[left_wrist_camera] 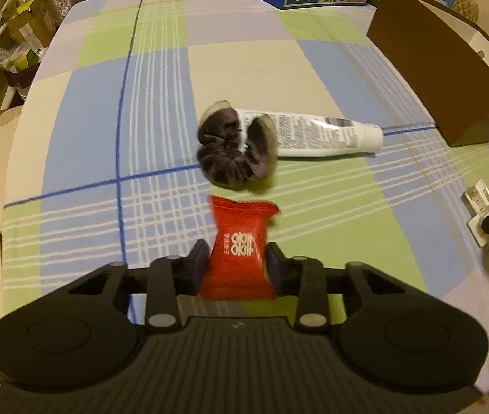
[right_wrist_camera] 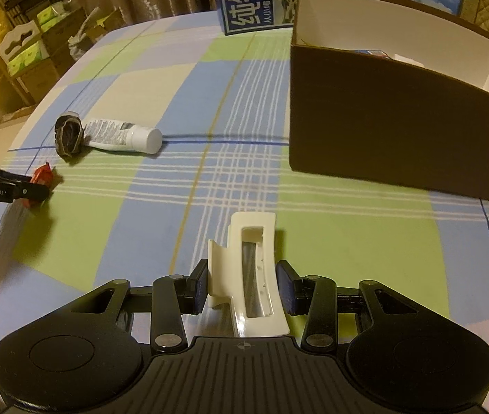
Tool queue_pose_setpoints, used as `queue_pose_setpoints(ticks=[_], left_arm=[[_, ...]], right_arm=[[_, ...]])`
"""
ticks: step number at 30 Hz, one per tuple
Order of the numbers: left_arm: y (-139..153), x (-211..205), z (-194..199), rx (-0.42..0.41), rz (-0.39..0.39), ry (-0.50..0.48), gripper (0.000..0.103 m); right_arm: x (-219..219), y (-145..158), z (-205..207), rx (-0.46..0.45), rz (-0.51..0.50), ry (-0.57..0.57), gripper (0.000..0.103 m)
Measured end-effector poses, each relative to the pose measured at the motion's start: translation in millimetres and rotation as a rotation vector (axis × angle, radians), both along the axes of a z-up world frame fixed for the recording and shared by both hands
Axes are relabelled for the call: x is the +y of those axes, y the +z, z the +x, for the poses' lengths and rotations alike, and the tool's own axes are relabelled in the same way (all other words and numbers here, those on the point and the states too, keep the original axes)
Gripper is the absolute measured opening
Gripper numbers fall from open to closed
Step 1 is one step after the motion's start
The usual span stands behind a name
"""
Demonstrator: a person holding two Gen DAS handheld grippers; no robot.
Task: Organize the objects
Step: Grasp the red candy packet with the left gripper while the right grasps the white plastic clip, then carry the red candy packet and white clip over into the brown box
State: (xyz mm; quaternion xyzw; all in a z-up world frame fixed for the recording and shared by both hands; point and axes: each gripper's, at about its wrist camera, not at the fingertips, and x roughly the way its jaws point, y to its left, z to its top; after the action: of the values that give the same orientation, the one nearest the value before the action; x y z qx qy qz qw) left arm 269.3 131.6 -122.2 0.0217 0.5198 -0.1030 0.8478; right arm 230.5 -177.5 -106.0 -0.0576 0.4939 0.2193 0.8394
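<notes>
My left gripper [left_wrist_camera: 238,269] is shut on a red candy packet [left_wrist_camera: 241,241] with white characters, held just above the checked cloth. A dark scrunchie [left_wrist_camera: 234,148] lies just ahead of it, resting against a white tube [left_wrist_camera: 320,134] that lies on its side. My right gripper [right_wrist_camera: 242,286] is shut on a white hair claw clip [right_wrist_camera: 251,269], low over the cloth. The right wrist view shows the left gripper [right_wrist_camera: 37,188] at far left with the red packet [right_wrist_camera: 42,176], and the scrunchie [right_wrist_camera: 68,136] and tube [right_wrist_camera: 123,136] beyond it.
A brown box [right_wrist_camera: 399,120] with a white inside stands open at the right and holds small items [right_wrist_camera: 372,53]. A blue printed carton [right_wrist_camera: 244,0] stands at the table's far edge. Cardboard boxes and bags [left_wrist_camera: 9,45] crowd the floor on the left.
</notes>
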Motion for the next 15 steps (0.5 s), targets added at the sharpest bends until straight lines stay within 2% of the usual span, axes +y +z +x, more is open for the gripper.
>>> queue_pose_setpoints(ticks=[2, 9, 15], left_arm=[[1, -5, -5, 0.002, -0.002, 0.004, 0.025], [6, -25, -28, 0.018, -0.040, 0.036, 0.025], [25, -53, -49, 0.003, -0.082, 0.029, 0.024]], right_arm=[[-2, 0, -2, 0.002, 0.006, -0.002, 0.038], [-13, 7, -10, -0.009, 0.031, 0.006, 0.038], [-28, 20, -18, -0.033, 0.067, 0.010, 0.038]])
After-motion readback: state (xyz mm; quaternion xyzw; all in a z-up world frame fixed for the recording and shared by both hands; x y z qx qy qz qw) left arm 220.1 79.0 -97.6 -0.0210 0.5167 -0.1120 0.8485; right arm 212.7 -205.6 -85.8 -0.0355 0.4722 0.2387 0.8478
